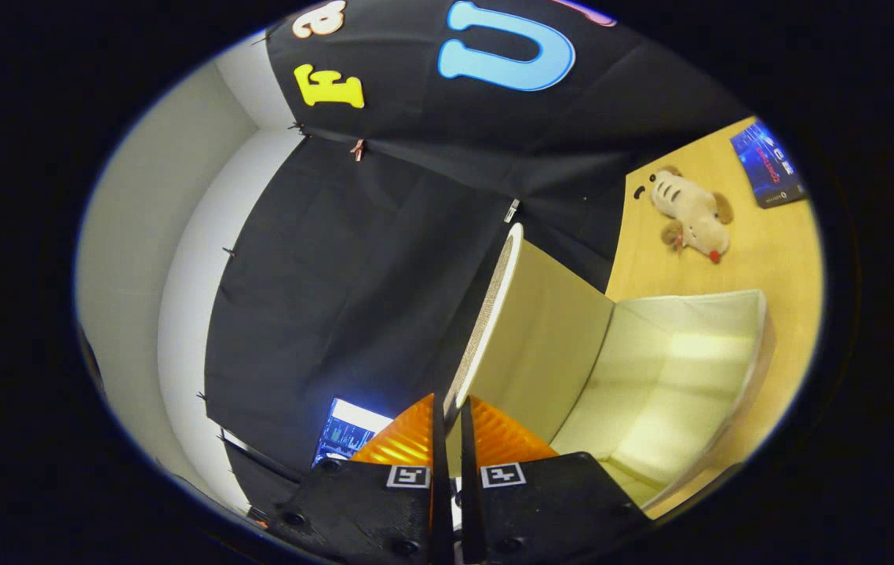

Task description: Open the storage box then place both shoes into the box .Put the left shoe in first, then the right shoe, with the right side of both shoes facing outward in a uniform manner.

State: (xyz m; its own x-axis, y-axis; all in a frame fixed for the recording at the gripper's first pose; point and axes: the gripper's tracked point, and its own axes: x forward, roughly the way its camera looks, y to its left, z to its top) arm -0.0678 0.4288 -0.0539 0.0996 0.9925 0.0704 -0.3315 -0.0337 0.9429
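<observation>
Between the fingers [425,435] of the gripper [450,428] lies the edge of the lid [541,345], clamped there, with both fingers pressing on it. Lid raised and swung up from the box [674,377], its rim running away from the fingertips toward the cloth wall [352,267]. Box open, pale inside, standing on the wooden table [784,259] just right of the fingers. Beyond the box a plush toy [694,216] lies on the table; farther off, a blue booklet [768,165]. Shoes unseen here.
</observation>
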